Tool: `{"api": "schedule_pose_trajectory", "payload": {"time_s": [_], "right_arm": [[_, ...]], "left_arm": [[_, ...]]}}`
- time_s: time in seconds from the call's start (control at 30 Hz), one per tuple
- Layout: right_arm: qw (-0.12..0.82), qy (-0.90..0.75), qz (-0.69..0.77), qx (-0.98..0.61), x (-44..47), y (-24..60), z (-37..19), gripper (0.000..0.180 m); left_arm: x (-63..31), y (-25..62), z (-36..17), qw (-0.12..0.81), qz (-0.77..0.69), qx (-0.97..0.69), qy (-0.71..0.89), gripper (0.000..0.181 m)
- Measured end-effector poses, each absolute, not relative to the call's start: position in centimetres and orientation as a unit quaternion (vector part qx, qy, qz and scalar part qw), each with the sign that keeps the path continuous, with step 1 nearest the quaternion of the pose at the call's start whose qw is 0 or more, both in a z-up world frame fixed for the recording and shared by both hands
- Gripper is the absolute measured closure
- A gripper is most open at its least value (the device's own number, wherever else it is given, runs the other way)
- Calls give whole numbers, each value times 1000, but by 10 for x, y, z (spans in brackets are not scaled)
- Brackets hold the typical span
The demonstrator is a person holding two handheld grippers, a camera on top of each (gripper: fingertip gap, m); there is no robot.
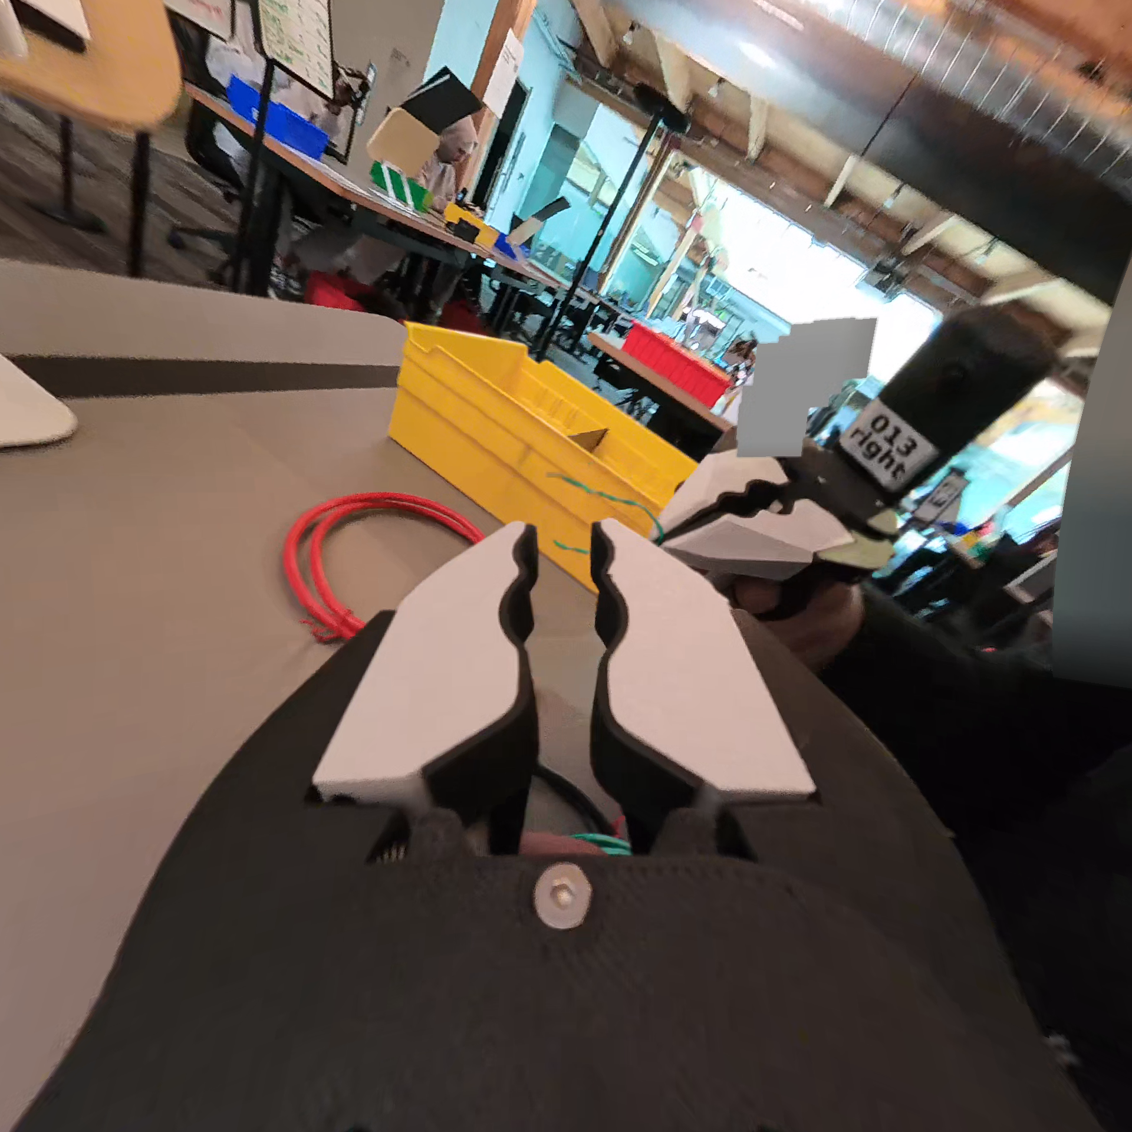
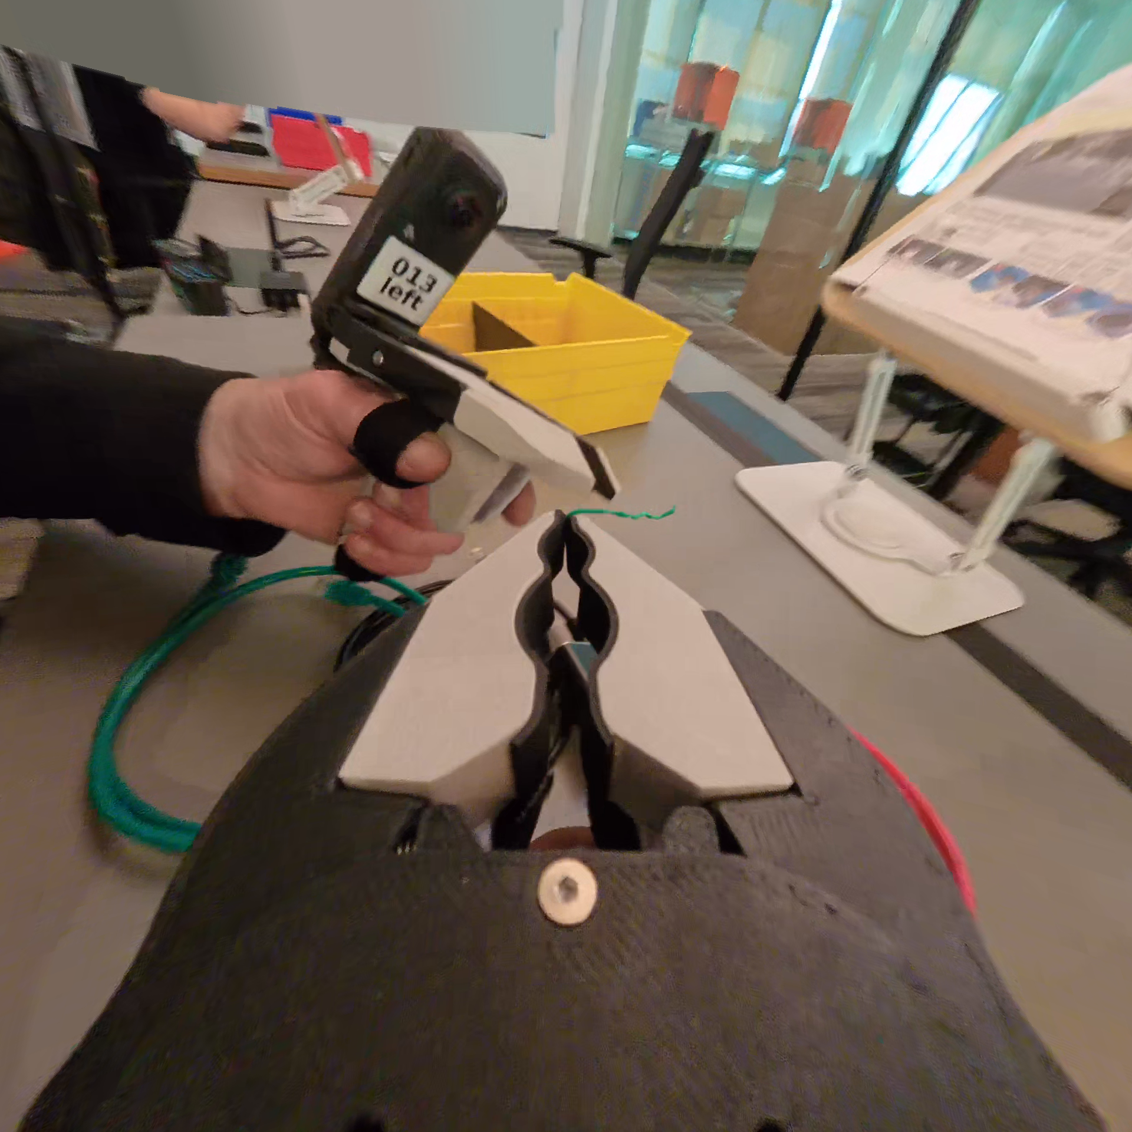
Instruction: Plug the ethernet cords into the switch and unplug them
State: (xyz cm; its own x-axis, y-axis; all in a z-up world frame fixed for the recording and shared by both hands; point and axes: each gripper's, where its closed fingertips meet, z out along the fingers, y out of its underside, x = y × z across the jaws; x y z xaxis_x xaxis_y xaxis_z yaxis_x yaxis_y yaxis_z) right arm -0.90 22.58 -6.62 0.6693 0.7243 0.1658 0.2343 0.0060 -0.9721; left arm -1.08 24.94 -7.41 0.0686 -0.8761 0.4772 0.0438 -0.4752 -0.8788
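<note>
My right gripper [image 2: 566, 520] is shut on a thin green twist tie [image 2: 618, 513] that sticks out past its tips, held above the grey table [image 2: 765, 704]. My left gripper [image 1: 563, 539] is open and empty, close beside it; it also shows in the right wrist view [image 2: 597, 471]. The right gripper [image 1: 664, 536] and the tie [image 1: 612, 496] show in the left wrist view. A coiled green ethernet cord [image 2: 147, 686] lies on the table at left. A coiled red cord [image 1: 367, 551] lies ahead of the left gripper. A dark boxy part [image 2: 576, 654] shows under the right fingers; I cannot tell what it is.
A yellow bin [image 1: 520, 429] with a divider stands on the table beyond both grippers. A white stand base [image 2: 876, 539] holding a tilted board sits at the right. A black cable [image 2: 367, 625] lies near the green cord. Other tables, bins and people are far behind. The tips of both grippers are at nearly the same place.
</note>
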Motion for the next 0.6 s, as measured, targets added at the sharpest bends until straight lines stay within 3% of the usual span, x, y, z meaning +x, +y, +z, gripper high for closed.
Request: {"api": "schedule_pose_trajectory", "payload": {"time_s": [0.27,0.6], "right_arm": [[532,-333,374,-683,-10,213,-53,180],[423,-406,430,-687,-44,185,-46,180]], "left_arm": [[-33,245,-56,481,-419,-563,525,156],[-61,214,-59,473,-277,-503,668,144]]}}
